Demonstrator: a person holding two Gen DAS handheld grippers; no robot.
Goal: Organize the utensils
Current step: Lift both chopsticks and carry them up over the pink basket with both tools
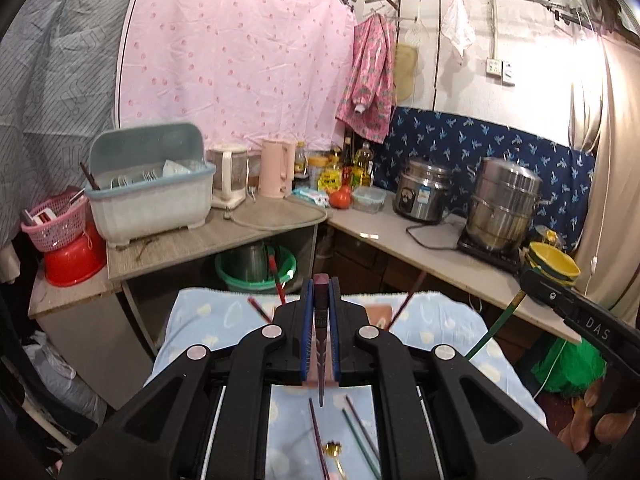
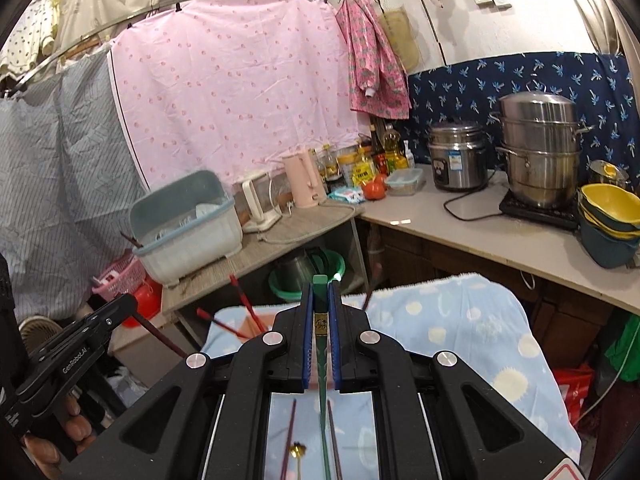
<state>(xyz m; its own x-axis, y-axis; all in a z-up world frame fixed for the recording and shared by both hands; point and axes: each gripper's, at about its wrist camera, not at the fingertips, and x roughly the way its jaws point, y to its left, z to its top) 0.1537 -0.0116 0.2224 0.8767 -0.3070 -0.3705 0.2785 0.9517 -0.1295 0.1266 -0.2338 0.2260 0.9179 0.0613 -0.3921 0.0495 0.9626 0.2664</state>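
My left gripper (image 1: pixel 321 292) is shut on a dark purple chopstick (image 1: pixel 321 312) held along its fingers, above a table with a blue spotted cloth (image 1: pixel 208 320). My right gripper (image 2: pixel 320 296) is shut on a green chopstick (image 2: pixel 320 286); it also shows at the right of the left wrist view (image 1: pixel 496 328). The left gripper with its purple chopstick (image 2: pixel 156 332) shows at the left of the right wrist view. Red chopsticks (image 2: pixel 244 300) stand in a holder hidden behind the grippers. Several chopsticks (image 1: pixel 356 436) and a gold spoon (image 1: pixel 333 450) lie on the cloth below.
A grey-blue dish rack (image 1: pixel 152 188) stands on a wooden counter (image 1: pixel 192 244) at the left, beside a pink basket (image 1: pixel 56 220). Kettles, bottles, a rice cooker (image 1: pixel 424 192), a steel steamer (image 1: pixel 504 208) and yellow bowls (image 1: pixel 552 264) stand on the counter at the right.
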